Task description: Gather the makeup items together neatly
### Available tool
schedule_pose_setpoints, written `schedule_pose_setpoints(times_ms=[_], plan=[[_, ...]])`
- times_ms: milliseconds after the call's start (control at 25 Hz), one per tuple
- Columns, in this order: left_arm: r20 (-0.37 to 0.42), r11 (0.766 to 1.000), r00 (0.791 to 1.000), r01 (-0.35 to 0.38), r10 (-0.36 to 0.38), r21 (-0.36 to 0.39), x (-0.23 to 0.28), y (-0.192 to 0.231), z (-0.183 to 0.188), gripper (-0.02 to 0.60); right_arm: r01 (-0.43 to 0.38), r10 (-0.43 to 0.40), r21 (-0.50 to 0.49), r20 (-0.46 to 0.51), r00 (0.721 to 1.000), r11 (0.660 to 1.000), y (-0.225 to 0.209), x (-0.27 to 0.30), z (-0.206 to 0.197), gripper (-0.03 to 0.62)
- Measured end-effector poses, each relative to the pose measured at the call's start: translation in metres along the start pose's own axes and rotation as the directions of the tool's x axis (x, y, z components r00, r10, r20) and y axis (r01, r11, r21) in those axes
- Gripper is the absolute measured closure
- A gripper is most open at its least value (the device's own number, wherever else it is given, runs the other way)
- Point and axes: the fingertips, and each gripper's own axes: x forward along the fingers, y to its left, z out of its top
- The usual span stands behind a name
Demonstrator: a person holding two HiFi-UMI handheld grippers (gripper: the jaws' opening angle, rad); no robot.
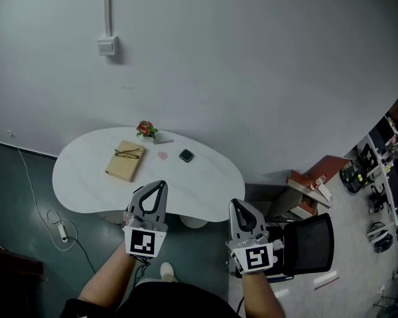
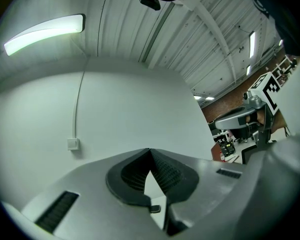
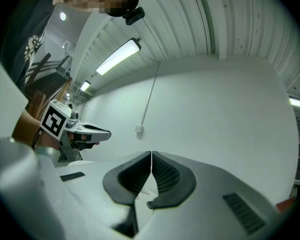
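Note:
On the white kidney-shaped table point(image 1: 86, 191) lie a small pink makeup item point(image 1: 162, 156) and a dark square compact point(image 1: 186, 155), close together near the middle. Over the table's near edge my left gripper point(image 1: 160, 183) is held up, shut and empty, well short of both items. To the right of the table, over the floor, my right gripper point(image 1: 237, 202) is shut with nothing in it. Both gripper views face the white wall; the left gripper point(image 2: 150, 150) and the right gripper point(image 3: 151, 153) show their tips touching and no makeup.
A tan book point(image 1: 126, 161) with glasses point(image 1: 129, 153) on it lies left of the makeup items, and a small flower pot point(image 1: 146, 129) stands at the table's far edge. A black chair point(image 1: 310, 244) is at the right, a cable with a power strip point(image 1: 62, 230) at the left.

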Motion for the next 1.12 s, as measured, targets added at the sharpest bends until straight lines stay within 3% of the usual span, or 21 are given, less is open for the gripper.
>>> schedule_pose_setpoints(times_ms=[600, 1120], plan=[[-0.004, 0.998, 0.999, 0.045, -0.045, -0.037, 0.044, 0.031, -0.027, 0.565, 0.056, -0.055, 0.004, -0.046, 0.997, 0.998, -0.006, 0.044, -0.015, 0.568], [-0.024, 1.0, 1.0, 0.002, -0.003, -0.027, 0.065, 0.057, -0.042, 0.565, 0.004, -0.004, 0.002, -0.03, 1.0, 1.0, -0.011, 0.09, -0.018, 0.568]])
